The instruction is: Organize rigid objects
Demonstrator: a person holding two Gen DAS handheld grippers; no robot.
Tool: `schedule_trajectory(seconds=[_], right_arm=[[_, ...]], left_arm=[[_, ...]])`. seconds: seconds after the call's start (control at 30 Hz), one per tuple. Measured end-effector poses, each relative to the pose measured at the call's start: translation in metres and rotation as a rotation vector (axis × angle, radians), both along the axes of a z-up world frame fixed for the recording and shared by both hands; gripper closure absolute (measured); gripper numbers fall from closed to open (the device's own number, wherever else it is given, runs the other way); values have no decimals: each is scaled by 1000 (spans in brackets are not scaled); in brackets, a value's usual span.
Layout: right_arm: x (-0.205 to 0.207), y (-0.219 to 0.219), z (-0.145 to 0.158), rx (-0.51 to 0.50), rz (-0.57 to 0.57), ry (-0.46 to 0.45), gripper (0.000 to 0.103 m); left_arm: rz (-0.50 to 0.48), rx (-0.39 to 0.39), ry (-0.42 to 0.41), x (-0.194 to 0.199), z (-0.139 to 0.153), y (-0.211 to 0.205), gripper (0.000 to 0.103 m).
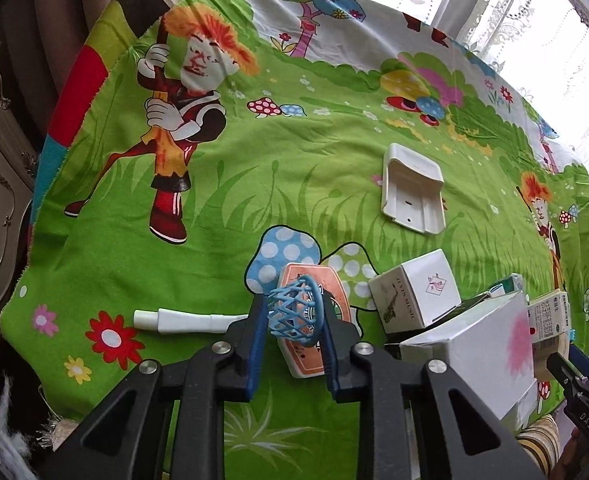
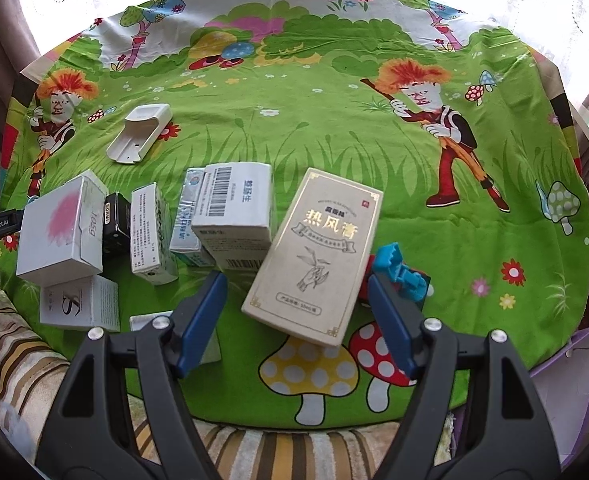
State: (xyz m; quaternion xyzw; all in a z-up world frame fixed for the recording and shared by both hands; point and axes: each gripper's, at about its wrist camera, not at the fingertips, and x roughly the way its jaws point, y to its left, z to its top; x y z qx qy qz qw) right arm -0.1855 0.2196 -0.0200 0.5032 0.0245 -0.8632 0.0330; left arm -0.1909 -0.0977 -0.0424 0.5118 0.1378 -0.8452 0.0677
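My left gripper (image 1: 293,312) is shut on a small blue lattice basket (image 1: 294,310), held just above an orange and white box (image 1: 314,322) on the green cartoon cloth (image 1: 254,184). My right gripper (image 2: 294,312) is open, its blue pads on either side of a cream box with gold lettering (image 2: 316,256) that lies tilted on the cloth; the pads stand apart from it. A blue plastic clip-like piece (image 2: 400,270) sits just right of that box, by the right finger.
A row of white boxes (image 2: 230,216) and a box with a pink blot (image 2: 60,232) stand left of the cream box. A white plastic holder (image 1: 412,188) lies farther back. A white tube (image 1: 182,320) lies left of my left gripper. A square white box (image 1: 414,294) stands to its right.
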Motion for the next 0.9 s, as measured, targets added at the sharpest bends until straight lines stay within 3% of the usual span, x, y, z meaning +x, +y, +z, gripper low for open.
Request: schedule_trajectory(seconds=[0.4, 0.63, 0.9], right_arm=[[6, 6, 0, -18, -28, 32, 46], [23, 18, 17, -43, -55, 107, 48], [51, 33, 36, -65, -80, 177, 48]], left_arm=[[95, 0, 121, 29, 23, -11, 84], [114, 4, 184, 49, 43, -7, 84], [55, 4, 221, 65, 58, 25, 84]])
